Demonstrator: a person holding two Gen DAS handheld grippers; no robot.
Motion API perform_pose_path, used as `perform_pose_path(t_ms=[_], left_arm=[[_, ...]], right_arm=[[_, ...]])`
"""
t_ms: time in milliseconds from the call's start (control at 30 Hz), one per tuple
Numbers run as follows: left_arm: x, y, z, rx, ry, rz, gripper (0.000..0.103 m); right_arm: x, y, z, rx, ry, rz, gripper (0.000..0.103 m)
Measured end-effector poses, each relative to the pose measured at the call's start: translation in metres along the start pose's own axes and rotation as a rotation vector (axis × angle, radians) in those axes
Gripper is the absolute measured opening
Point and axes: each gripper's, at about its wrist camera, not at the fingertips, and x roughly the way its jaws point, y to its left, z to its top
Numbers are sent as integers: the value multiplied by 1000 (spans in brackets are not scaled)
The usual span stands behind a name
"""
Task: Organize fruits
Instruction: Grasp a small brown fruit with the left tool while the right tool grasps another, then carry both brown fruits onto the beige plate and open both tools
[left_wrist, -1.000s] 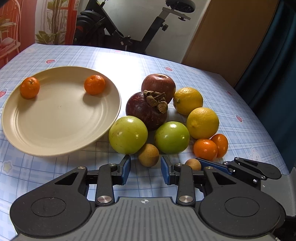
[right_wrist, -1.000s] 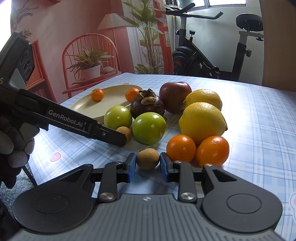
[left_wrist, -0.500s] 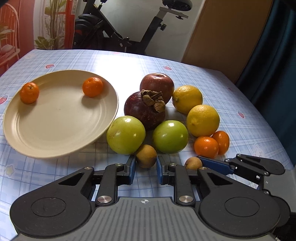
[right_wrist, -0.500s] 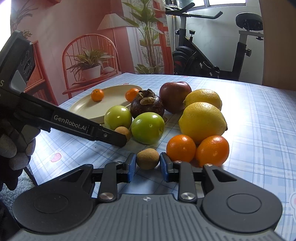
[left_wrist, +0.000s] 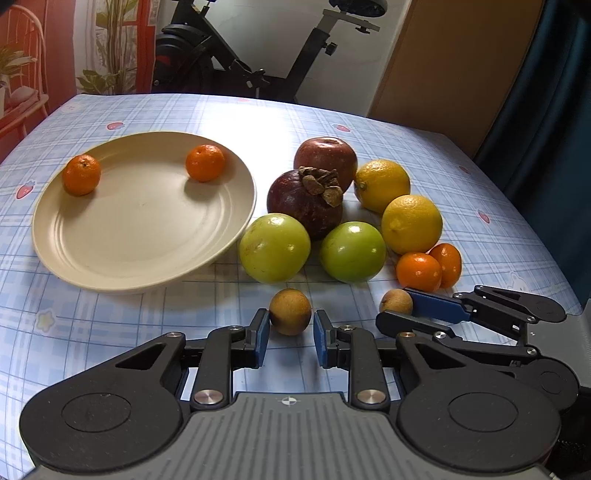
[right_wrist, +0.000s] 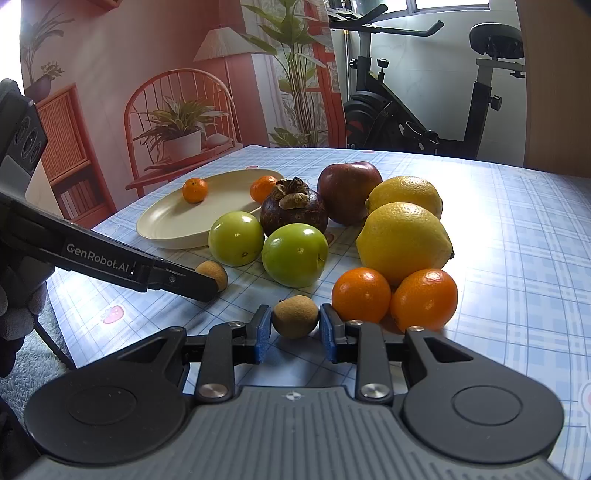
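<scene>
A cream plate (left_wrist: 110, 236) holds two small oranges (left_wrist: 81, 174). Beside it lie a mangosteen (left_wrist: 295, 206), a red apple (left_wrist: 327, 155), two green fruits (left_wrist: 275, 248), two lemons (left_wrist: 412, 223) and two more oranges (left_wrist: 419, 271). My left gripper (left_wrist: 289, 331) is shut on a small brown longan (left_wrist: 290, 311), drawn back from the pile. My right gripper (right_wrist: 295, 329) has its pads close around a second brown longan (right_wrist: 295, 315) on the cloth; this gripper also shows in the left wrist view (left_wrist: 410, 306).
The table has a blue checked cloth (left_wrist: 332, 114). An exercise bike (right_wrist: 424, 110) stands behind the table, and a chair with a potted plant (right_wrist: 181, 129) stands to the left. The table's right edge drops off near a dark curtain (left_wrist: 554, 110).
My left gripper closed on the brown longan and pulled it back from between the green fruits. My right gripper stayed put around its longan.
</scene>
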Motion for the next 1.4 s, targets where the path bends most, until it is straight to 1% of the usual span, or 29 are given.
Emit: perform_pose_path(t_ms=[267,500,600,733,767,933,1033,1167,1300,1400], left_arm=[[7,-5,3,13,-4,23,28],[7,-6,3,28,-21,22,27],[-2,-5,5,33,-52,28,27],[-20,-3,11,50,-114,36,27],[-26,-1,13,52,-131,35,27],[-54,26,34,42,-209,87,27],[-62,48,46,2,-230,118,27],[-61,79,57,-30,-225,160,27],[-47,109,67,-73,-178,189,27],[-34,123,69,-82,-142,211,27]], right_arm=[[0,0,0,0,0,0,31],[0,0,0,2,1,2,31],[-3,0,3,14,-1,19,31],[-11,-1,16,30,-38,54,31],[-12,-1,20,35,-43,60,31],[-6,2,47,7,-52,75,31],[6,6,72,-23,-50,94,31],[35,26,107,-95,-23,128,31],[80,44,133,-162,74,141,31],[114,54,139,-216,148,117,31]])
